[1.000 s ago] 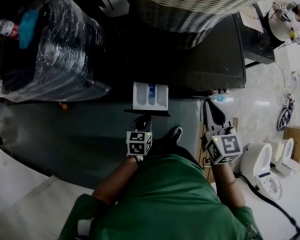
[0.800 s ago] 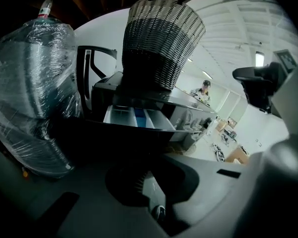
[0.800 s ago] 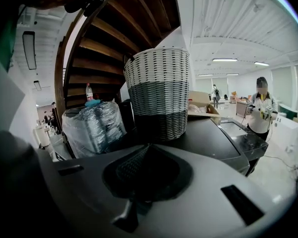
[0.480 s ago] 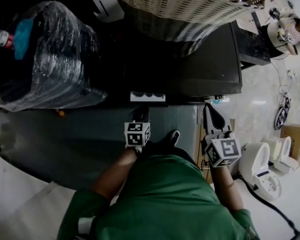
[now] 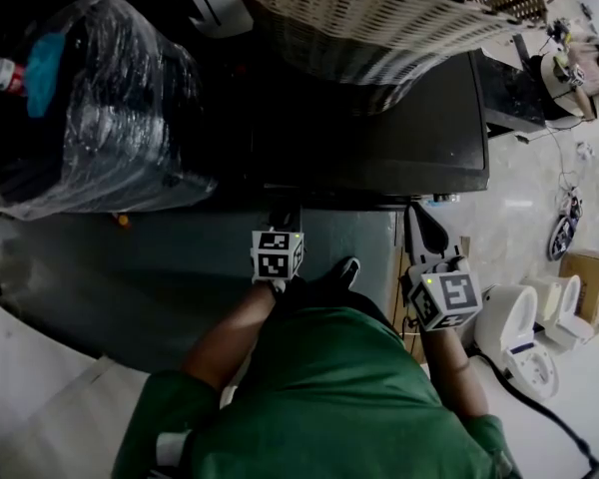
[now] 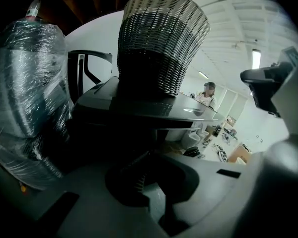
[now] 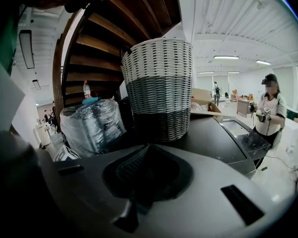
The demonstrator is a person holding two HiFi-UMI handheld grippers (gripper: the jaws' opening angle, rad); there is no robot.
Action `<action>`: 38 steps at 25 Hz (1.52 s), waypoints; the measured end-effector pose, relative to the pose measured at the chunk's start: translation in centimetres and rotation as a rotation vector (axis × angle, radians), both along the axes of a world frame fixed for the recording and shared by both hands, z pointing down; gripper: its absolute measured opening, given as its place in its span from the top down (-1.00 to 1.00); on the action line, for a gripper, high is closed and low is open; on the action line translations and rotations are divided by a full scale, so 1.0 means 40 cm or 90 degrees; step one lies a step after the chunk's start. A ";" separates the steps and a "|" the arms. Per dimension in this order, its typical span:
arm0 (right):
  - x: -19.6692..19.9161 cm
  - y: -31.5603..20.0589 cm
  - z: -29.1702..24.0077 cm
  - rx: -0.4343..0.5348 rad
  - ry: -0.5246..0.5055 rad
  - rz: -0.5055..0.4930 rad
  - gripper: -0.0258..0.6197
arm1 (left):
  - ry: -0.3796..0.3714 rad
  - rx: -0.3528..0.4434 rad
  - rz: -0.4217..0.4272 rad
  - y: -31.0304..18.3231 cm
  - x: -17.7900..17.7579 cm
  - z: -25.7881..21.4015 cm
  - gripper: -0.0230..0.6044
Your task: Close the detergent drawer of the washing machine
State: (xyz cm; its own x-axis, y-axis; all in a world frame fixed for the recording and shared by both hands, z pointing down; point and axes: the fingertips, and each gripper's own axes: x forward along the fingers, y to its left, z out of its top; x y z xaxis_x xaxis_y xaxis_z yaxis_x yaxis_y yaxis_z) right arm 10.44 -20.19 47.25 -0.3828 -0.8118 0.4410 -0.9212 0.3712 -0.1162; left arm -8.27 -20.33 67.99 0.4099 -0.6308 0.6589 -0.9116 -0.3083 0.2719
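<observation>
The washing machine [image 5: 399, 138] is a dark box seen from above, with a wicker basket [image 5: 379, 18] on its top. No white detergent drawer sticks out from its front edge [image 5: 295, 200]; the front reads as flush. My left gripper [image 5: 283, 218] is shut, with its tips up against that front edge where the drawer was. In the left gripper view the left gripper [image 6: 141, 162] shows dark closed jaws right at the machine's shadowed front. My right gripper [image 5: 416, 216] hangs shut and empty beside the machine's right front corner. The right gripper [image 7: 145, 155] holds nothing.
A large plastic-wrapped bundle [image 5: 90, 108] sits left of the machine. White appliances [image 5: 519, 337] and a cardboard box [image 5: 589, 267] stand on the floor at the right. A cable [image 5: 539, 407] runs along the floor. A person [image 7: 268, 113] stands far off to the right.
The white drawer stood well out a second ago, was nearly in half a second ago, and is now out of sight in the front. My left gripper moved forward with it. The right one stayed.
</observation>
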 end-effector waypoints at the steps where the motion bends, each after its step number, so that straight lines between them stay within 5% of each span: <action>1: -0.002 -0.002 0.000 0.000 0.001 -0.002 0.86 | 0.000 0.000 -0.001 -0.005 -0.001 0.001 0.84; 38: 0.020 0.077 0.008 -0.001 -0.004 -0.002 0.86 | 0.000 -0.015 -0.017 -0.055 0.000 0.004 0.87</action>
State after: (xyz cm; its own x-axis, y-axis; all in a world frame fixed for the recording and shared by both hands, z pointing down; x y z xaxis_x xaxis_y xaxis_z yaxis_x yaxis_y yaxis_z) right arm 11.23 -17.13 47.58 -0.3889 -0.8093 0.4402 -0.9190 0.3746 -0.1233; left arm -8.27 -22.53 68.17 0.3933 -0.6261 0.6733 -0.9193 -0.2780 0.2785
